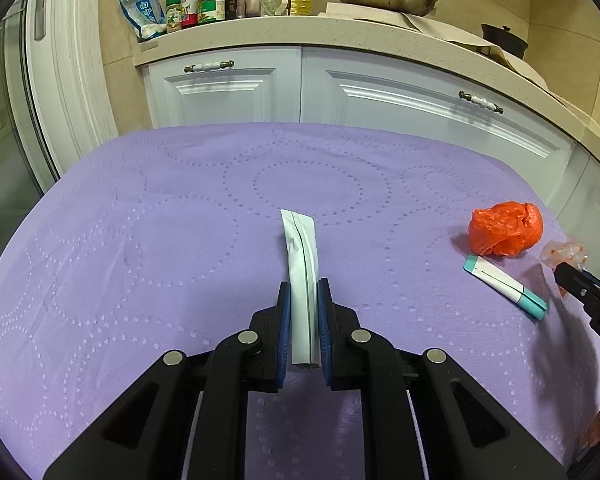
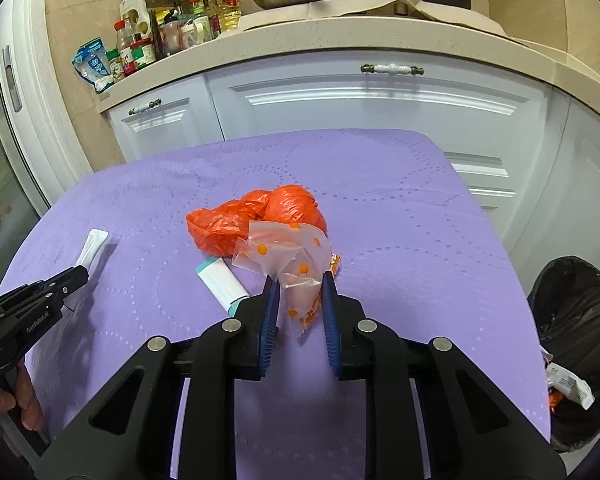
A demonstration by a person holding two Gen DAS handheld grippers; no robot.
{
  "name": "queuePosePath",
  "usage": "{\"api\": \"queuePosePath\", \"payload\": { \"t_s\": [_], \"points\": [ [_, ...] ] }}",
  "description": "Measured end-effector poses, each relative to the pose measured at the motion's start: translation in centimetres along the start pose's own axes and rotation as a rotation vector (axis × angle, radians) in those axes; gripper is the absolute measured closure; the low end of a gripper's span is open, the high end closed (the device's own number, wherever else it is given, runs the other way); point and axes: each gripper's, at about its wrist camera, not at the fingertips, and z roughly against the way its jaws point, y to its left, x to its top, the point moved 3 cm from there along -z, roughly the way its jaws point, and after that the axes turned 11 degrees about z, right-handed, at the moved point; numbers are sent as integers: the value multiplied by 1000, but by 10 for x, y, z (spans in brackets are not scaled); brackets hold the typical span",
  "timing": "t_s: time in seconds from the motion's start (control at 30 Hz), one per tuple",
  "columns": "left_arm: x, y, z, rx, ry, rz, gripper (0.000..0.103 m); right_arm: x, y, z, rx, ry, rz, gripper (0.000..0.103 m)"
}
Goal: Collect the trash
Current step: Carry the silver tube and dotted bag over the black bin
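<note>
Trash lies across our purple quilted bench (image 2: 400, 240): our left gripper (image 1: 303, 312) has its fingers closed flat on a white paper sleeve (image 1: 302, 264). Beside it lie a white-and-teal tube (image 2: 222, 280) and a crumpled orange bag (image 2: 260, 216). Our right gripper (image 2: 299, 300) pinches a clear orange-dotted wrapper (image 2: 288, 264), and the black-lined bin (image 2: 576, 344) holds wrappers.

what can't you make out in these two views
- Teal and white tube: right wrist view, near end hidden behind the right tool.
- Trash bin: right wrist view, cut off by the frame edge, contents mostly dark.
- White wrapper in the left tool: no print readable.
</note>
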Motion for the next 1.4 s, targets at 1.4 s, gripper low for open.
{"api": "queuePosePath", "payload": {
  "t_s": [1.4],
  "points": [
    [-58,-179,74,-304,-59,-263,89,-79,-131,143,-318,-112,-171,83]
  ]
}}
